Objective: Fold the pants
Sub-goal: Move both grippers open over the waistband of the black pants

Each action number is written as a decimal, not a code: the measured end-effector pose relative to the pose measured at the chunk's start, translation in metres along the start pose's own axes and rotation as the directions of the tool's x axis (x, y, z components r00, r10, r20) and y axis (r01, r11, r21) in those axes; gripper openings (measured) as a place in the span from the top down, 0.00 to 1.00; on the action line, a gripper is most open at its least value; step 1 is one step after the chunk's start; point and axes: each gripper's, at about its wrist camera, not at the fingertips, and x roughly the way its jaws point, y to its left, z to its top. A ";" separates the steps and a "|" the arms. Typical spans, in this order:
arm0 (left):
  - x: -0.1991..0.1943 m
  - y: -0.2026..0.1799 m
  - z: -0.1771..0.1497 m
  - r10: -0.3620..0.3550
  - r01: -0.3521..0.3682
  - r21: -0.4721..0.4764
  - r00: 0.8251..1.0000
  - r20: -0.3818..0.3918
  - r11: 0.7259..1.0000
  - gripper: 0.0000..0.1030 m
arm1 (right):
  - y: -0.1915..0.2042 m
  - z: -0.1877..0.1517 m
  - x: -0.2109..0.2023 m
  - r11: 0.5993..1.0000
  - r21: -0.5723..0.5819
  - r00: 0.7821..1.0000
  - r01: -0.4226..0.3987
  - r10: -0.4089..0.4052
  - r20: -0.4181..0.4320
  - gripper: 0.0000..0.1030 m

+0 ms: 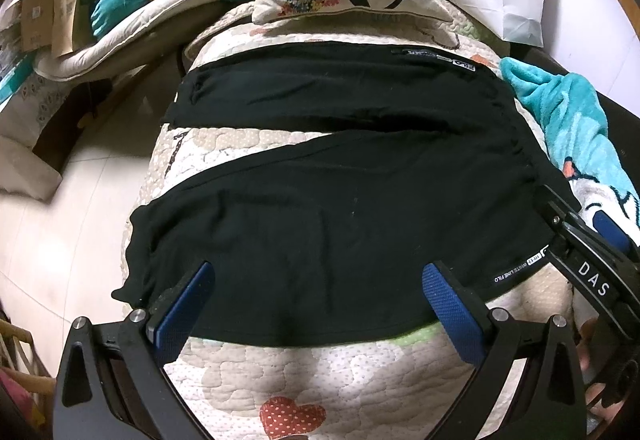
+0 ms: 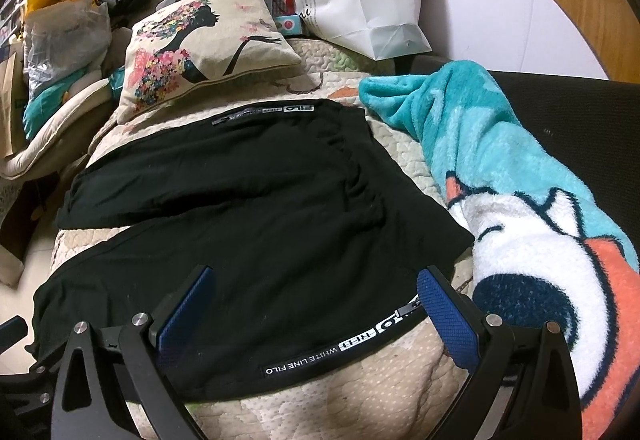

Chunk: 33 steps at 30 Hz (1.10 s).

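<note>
My black pants (image 1: 328,199) lie spread flat across the quilted bed (image 1: 320,380), legs reaching its left edge. My left tongs (image 1: 320,304) and right tongs (image 2: 316,304) both gape apart over the near hem, holding nothing.

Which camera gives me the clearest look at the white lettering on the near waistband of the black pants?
Right wrist: the white waistband lettering sits near, large and readable. Left wrist shows it small, off to the right.
</note>
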 end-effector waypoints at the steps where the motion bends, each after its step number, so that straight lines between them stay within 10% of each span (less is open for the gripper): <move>1: 0.000 0.000 0.000 0.001 -0.001 0.000 1.000 -0.001 1.000 0.00 | 0.000 0.000 0.000 1.000 0.000 1.000 -0.001 0.001 -0.002 0.01; 33: 0.031 0.001 -0.001 0.011 -0.012 -0.011 0.997 -0.072 1.000 0.00 | 0.000 -0.001 0.012 0.999 0.017 0.997 -0.046 0.047 -0.058 0.01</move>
